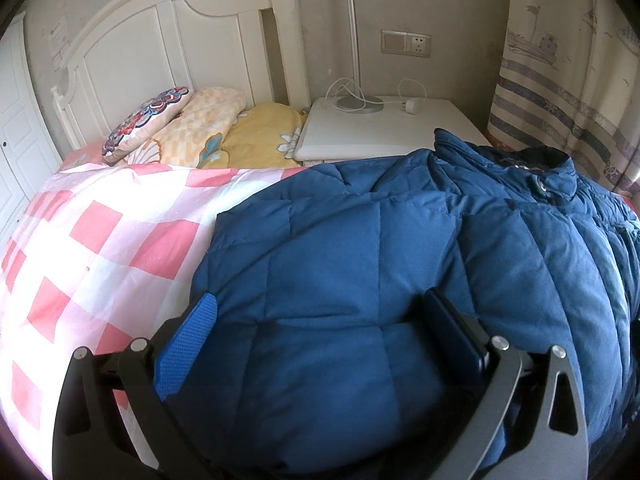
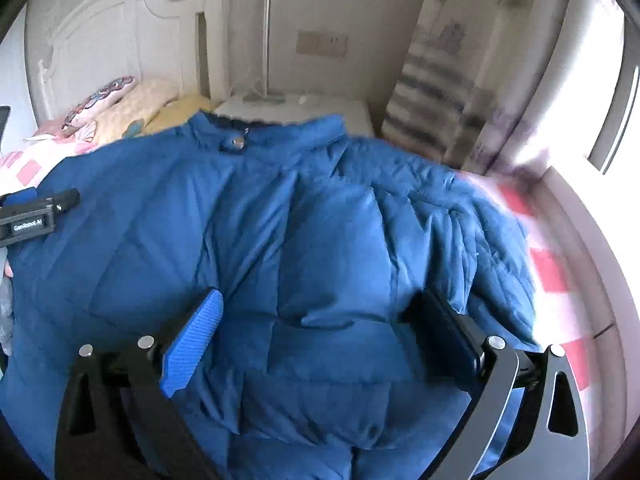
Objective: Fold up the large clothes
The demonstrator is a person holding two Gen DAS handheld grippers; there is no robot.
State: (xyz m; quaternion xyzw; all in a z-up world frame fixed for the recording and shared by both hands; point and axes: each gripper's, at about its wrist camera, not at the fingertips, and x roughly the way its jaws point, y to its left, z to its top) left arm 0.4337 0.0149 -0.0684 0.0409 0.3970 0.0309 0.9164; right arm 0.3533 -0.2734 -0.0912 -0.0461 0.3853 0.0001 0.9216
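Note:
A dark blue quilted down jacket (image 1: 400,220) lies spread on a bed, collar toward the nightstand. My left gripper (image 1: 320,300) stands wide open low over the jacket's left hem part, with puffy fabric bulging between its fingers and its blue pad (image 1: 188,344) at the jacket's edge. In the right wrist view the jacket (image 2: 280,200) fills the middle, with a sleeve bunched at the right. My right gripper (image 2: 320,296) is wide open over the lower right part, fabric between its fingers but not pinched. The left gripper (image 2: 52,196) shows at the far left.
The bed has a pink and white checked cover (image 1: 100,232). Pillows and a yellow quilt (image 1: 208,128) lie by the white headboard (image 1: 160,40). A white nightstand (image 1: 360,128) with a lamp and charger stands behind the jacket. A striped curtain (image 1: 568,92) hangs at the right.

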